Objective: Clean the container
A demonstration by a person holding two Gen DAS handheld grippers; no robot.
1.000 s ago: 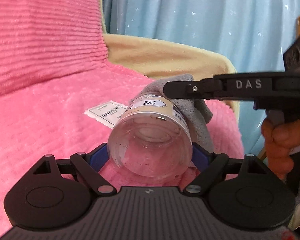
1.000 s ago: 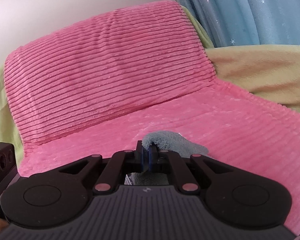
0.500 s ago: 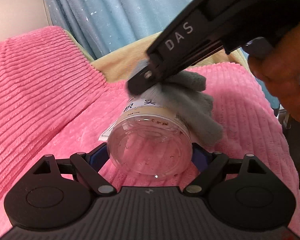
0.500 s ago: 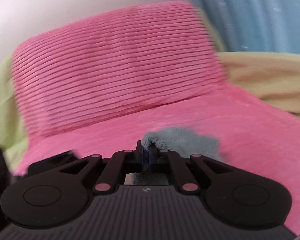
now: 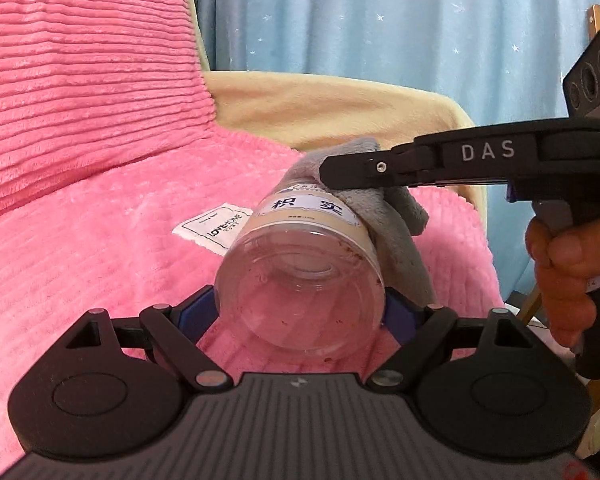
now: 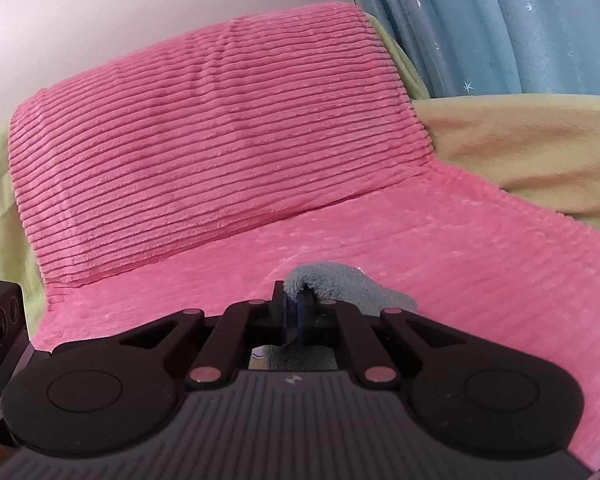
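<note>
A clear plastic jar (image 5: 300, 292) with a white label lies tilted, its base toward the left wrist camera, specks of dirt inside. My left gripper (image 5: 300, 312) is shut on the jar, a blue pad at each side. My right gripper (image 5: 332, 172) reaches in from the right, held by a hand (image 5: 564, 272), and presses a grey cloth (image 5: 384, 216) onto the jar's upper right side. In the right wrist view the right gripper (image 6: 294, 312) is shut on the grey cloth (image 6: 340, 284), which folds over its tips. The jar is almost wholly hidden there.
A pink ribbed blanket (image 5: 80, 240) covers the seat and a pink cushion (image 6: 204, 136) behind it. A white fabric tag (image 5: 212, 228) lies on the blanket by the jar. Beige cover (image 5: 340, 108) and blue star curtain (image 5: 380, 16) are behind.
The right gripper with the cloth swung up over the jar half a second ago and has come back down level against its upper right side. The jar stays held.
</note>
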